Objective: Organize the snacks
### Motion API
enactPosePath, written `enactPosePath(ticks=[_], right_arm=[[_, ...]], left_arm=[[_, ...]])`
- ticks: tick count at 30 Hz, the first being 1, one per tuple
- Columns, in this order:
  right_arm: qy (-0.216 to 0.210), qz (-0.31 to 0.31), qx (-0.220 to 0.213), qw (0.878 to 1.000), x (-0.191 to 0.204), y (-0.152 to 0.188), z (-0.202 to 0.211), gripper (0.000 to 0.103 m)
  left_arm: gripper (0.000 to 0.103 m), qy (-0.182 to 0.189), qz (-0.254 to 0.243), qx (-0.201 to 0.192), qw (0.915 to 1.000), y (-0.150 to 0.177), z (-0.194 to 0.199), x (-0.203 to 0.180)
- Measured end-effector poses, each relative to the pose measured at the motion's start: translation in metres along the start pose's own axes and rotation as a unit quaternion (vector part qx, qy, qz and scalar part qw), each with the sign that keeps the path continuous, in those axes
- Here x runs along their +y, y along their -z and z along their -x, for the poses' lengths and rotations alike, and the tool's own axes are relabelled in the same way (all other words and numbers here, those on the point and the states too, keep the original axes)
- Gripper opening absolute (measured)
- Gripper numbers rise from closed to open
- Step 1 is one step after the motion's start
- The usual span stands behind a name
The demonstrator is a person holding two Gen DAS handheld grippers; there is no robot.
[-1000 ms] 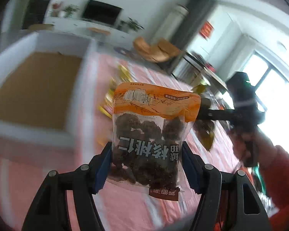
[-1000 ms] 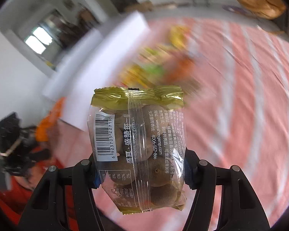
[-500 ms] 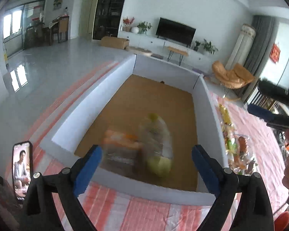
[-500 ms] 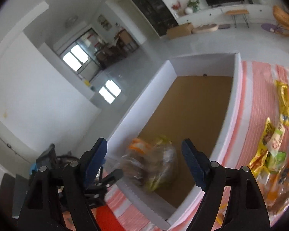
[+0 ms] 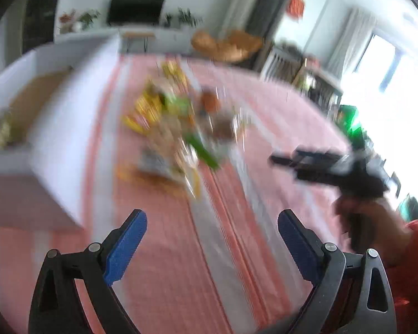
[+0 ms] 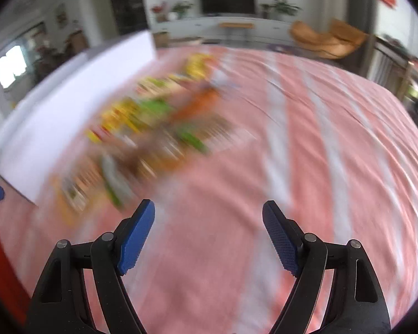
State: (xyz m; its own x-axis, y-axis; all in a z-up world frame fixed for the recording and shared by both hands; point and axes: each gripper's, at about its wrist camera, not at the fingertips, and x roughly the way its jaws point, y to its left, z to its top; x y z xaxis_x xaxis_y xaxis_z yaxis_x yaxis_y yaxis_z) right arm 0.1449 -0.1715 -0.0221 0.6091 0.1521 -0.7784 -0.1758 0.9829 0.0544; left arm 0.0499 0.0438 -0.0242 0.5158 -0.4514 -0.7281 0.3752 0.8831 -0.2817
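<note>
Left wrist view showed the left gripper (image 5: 212,246) spread wide and empty, blue pads apart over bare striped cloth (image 5: 181,264). A second ago it had been clamped on a bag of dark walnut snacks; half a second ago its jaws had just been opening, and that bag was tumbling into the box (image 5: 55,128). Now the box sat off to the gripper's left, with something yellowish, too blurred to name, lying inside near its front wall. The snack pile (image 5: 175,128) lay ahead, slightly left of centre, well beyond the fingertips. The right gripper (image 5: 281,160) appeared to the right, held in the person's hand (image 5: 367,222).

In the right wrist view, the right gripper (image 6: 208,238) was likewise released and empty; its gold-topped bag from a second ago was gone, dropped with the other. The pile (image 6: 153,130) was ahead and left of it, the box (image 6: 69,117) farther left.

Judging by this, one pair of bags was stowed, and both grippers had swung back toward the pile for the next pickup. Heavy blur made individual packets impossible to tell apart.
</note>
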Motion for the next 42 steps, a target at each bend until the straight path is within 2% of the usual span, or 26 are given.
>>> enactPosePath(ticks=[1, 3, 6, 8, 12, 22, 31, 34, 42], right_arm=[[0.008, -0.004, 0.0, 1.0, -0.004, 0.009, 0.008, 0.082], [0.03, -0.009, -0.003, 0.999, -0.014, 0.029, 0.013, 0.082], [0.055, 0.003, -0.004, 0.998, -0.016, 0.035, 0.01, 0.082], [0.045, -0.007, -0.004, 0.999, -0.02, 0.033, 0.01, 0.083], [0.042, -0.011, 0.0, 0.999, -0.025, 0.034, 0.005, 0.084], [0.044, -0.01, -0.001, 0.999, -0.023, 0.03, -0.002, 0.085], [0.044, -0.011, -0.001, 0.999, -0.023, 0.03, -0.002, 0.085], [0.044, -0.011, -0.001, 0.999, -0.023, 0.03, -0.002, 0.085], [0.044, -0.011, -0.001, 0.999, -0.023, 0.031, -0.002, 0.085]], left_arm=[[0.094, -0.013, -0.004, 0.018, 0.9997, 0.006, -0.017, -0.005], [0.094, -0.033, -0.01, 0.029, 0.999, 0.013, -0.032, -0.009], [0.094, -0.08, -0.036, 0.01, 0.9961, 0.016, -0.036, -0.012], [0.094, -0.092, -0.034, 0.011, 0.9951, 0.017, -0.035, -0.007], [0.094, -0.091, -0.024, 0.001, 0.9955, 0.019, -0.039, 0.006], [0.095, -0.09, -0.033, -0.001, 0.9954, 0.024, -0.039, 0.009], [0.095, -0.112, -0.056, 0.01, 0.992, 0.027, -0.043, 0.002], [0.1, -0.114, -0.061, 0.014, 0.9914, 0.028, -0.045, 0.001], [0.102, -0.119, -0.067, 0.016, 0.9905, 0.029, -0.046, -0.001]])
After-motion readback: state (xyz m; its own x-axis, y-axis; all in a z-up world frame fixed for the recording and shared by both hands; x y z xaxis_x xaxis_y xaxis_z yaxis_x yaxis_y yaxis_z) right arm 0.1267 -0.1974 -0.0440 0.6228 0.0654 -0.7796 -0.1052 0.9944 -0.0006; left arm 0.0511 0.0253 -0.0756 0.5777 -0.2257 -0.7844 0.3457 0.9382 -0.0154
